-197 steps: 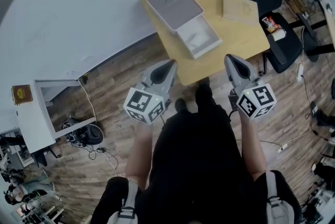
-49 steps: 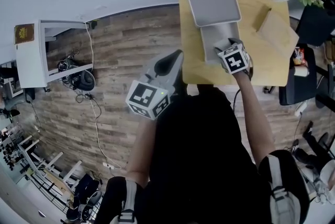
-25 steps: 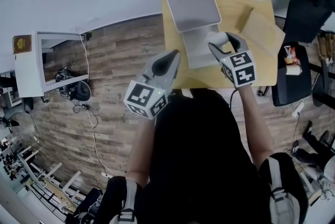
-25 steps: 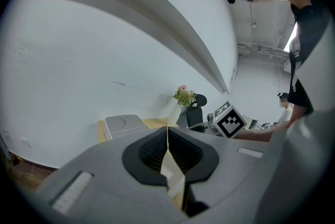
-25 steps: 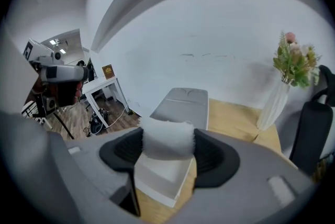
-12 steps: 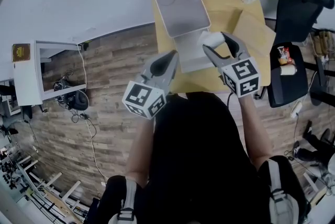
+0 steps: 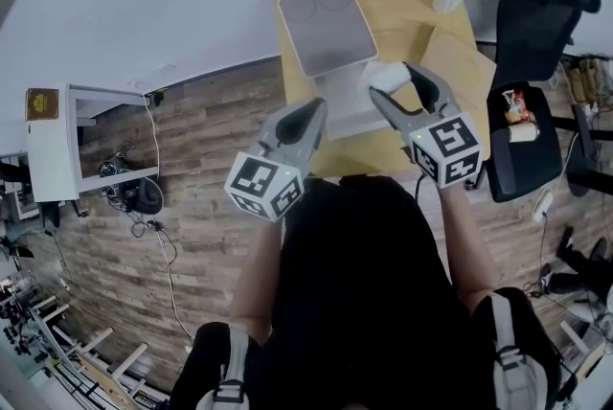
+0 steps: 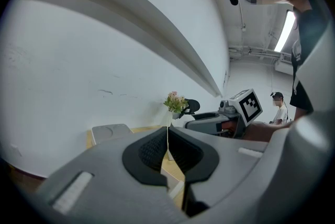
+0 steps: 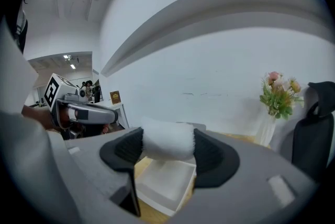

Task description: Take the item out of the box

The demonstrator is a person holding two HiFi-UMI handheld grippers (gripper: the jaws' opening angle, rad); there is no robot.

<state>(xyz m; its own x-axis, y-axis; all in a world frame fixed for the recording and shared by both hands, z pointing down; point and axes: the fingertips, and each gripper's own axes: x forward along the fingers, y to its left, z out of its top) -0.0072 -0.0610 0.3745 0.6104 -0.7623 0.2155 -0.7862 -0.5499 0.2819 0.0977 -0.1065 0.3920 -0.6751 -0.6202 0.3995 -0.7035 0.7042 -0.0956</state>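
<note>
We hold the white roll pinched in the right gripper, clear above the open box. The left gripper is pressed together and empty. We judge that only set-down remains.

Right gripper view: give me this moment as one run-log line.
right gripper: shut on white roll | white roll: held above open box tray | left gripper: shut, empty

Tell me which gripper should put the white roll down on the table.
Right. The right gripper clamps the white roll above the open box, beside bare table; the left gripper is shut and empty.
</note>
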